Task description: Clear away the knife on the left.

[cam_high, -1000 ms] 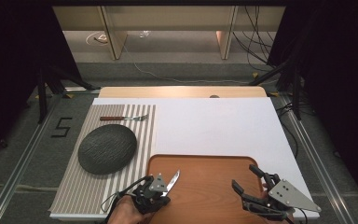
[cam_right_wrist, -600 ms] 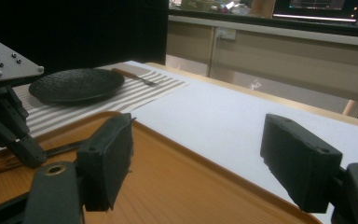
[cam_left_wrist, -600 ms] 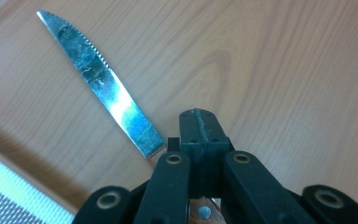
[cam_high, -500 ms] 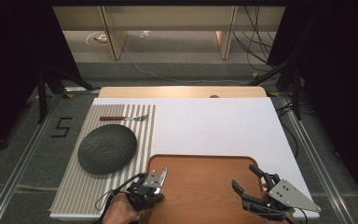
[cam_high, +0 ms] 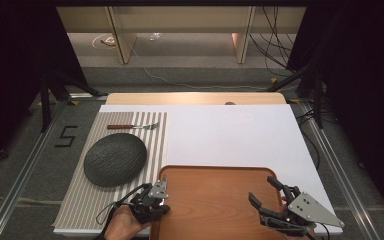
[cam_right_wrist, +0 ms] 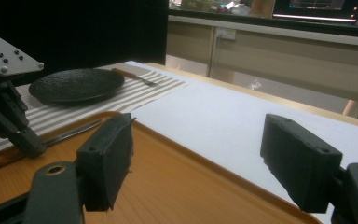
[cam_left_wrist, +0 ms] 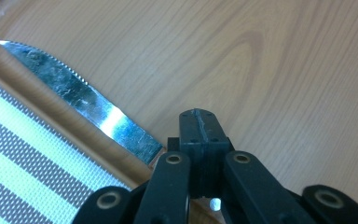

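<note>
Wooden tray (cam_high: 215,200) sits at my near edge of the table, and the knife (cam_left_wrist: 81,100) lies along its left rim, the blade just inside the raised lip, beside the striped placemat (cam_high: 87,200). On that mat rest a dark plate (cam_high: 115,161) and a fork (cam_high: 132,127). My left gripper (cam_left_wrist: 200,128) has its jaws pressed together, pinching the knife at the handle end. The serrated steel blade looks smeared and catches a bright glint. My right gripper (cam_right_wrist: 198,163) is spread wide over the tray's right side, holding nothing.
</note>
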